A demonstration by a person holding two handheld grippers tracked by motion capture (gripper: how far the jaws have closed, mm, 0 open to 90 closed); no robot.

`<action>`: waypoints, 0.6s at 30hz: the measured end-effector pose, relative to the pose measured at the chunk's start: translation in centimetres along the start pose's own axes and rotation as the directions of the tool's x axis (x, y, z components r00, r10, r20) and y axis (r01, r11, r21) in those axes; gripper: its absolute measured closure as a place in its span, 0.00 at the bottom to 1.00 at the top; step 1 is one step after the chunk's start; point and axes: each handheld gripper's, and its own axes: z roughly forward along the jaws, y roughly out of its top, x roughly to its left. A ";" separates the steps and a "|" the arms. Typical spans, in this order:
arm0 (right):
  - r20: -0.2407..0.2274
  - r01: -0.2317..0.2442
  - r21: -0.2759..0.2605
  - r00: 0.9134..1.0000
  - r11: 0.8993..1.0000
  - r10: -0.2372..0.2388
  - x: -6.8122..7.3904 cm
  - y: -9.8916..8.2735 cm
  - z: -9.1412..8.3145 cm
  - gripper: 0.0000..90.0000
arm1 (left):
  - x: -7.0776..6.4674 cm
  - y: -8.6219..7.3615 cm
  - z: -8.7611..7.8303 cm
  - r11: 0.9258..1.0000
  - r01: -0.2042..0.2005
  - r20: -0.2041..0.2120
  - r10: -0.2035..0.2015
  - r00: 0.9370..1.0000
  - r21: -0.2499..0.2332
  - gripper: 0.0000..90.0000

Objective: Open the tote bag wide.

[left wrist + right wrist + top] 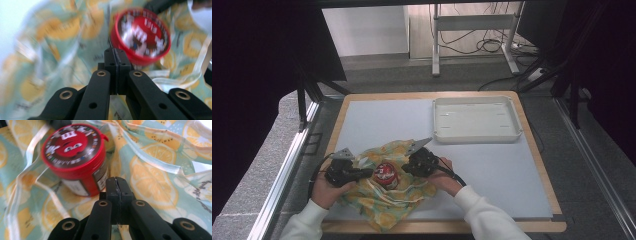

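Both grippers, left and right, are pinching the lemon-print bag, jaws fully closed. A jerky lift is risking toppling the red candy tub inside.

Blurred in the left gripper view — lemon-printed green cloth, red round candy tub's lid print unreadable.
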 end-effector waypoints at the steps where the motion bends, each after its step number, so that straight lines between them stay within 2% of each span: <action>1: -0.002 -0.002 0.003 1.000 1.000 0.002 -0.1 0.2 0.2 0.99 | -0.1 -0.3 0.3 1.000 0.003 0.005 -0.003 1.000 0.013 1.00; 3: 0.001 -0.001 0.003 1.000 1.000 0.001 -0.2 0.4 0.5 0.98 | -0.2 -0.9 0.5 0.999 -0.007 0.032 0.006 0.999 0.033 1.00; 5: 0.019 0.000 0.011 1.000 1.000 -0.001 -0.6 1.1 1.4 0.98 | -0.3 -1.3 0.4 0.999 -0.006 0.050 0.005 0.999 0.032 1.00; 8: 0.014 -0.022 0.019 1.000 1.000 0.021 -1.0 1.4 2.2 0.98 | -0.6 -1.8 0.5 0.999 -0.009 0.072 0.006 0.997 0.038 1.00; 13: 0.028 -0.056 0.032 0.998 0.998 0.055 -2.3 1.5 3.5 0.98 | -0.7 -2.3 1.1 0.997 -0.018 0.090 0.011 0.996 0.070 1.00; 18: 0.046 -0.092 0.030 0.995 0.995 0.091 -3.6 1.5 4.2 0.98 | -0.9 -2.8 1.2 0.997 -0.021 0.086 0.015 0.996 0.069 1.00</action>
